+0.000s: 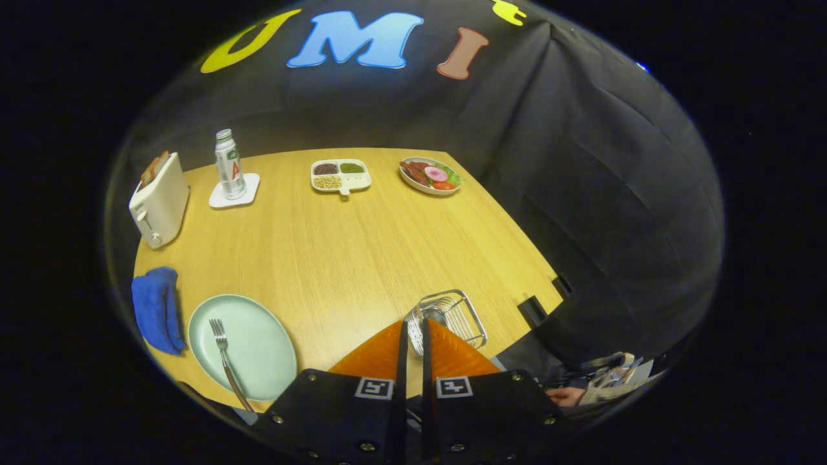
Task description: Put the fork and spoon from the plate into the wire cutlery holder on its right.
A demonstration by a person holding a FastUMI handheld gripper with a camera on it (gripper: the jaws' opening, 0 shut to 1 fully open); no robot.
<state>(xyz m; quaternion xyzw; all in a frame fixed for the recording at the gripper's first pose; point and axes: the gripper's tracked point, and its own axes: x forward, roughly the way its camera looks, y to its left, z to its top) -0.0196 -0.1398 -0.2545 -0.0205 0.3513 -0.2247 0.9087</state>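
Claw (pixel 413 336) above the counter (pixel 362 252), its two orange fingers (pixel 378 355) nearly pressed together with a narrow slit between them; whether anything thin is pinched in that slit cannot be told. Holder (pixel 452 316) just ahead of the fingertips and slightly to their right, upright, with something pale inside its near wall that may be the spoon, though this is unclear. Fork (pixel 223 358) lying on the plate (pixel 258 342), tines toward the far side, handle running off the near rim; plate well to the left of the fingers, cloth (pixel 155 310) just beside it.

Risks, as judged: the fingertips sit close to the light wire holder, so a careless withdrawal could catch a wire and tip or drag it; the fork is thin and flat on a smooth plate, so a shallow pinch could slide it or let it pivot and drop; a push on the overhanging handle could lever the fork off the plate.
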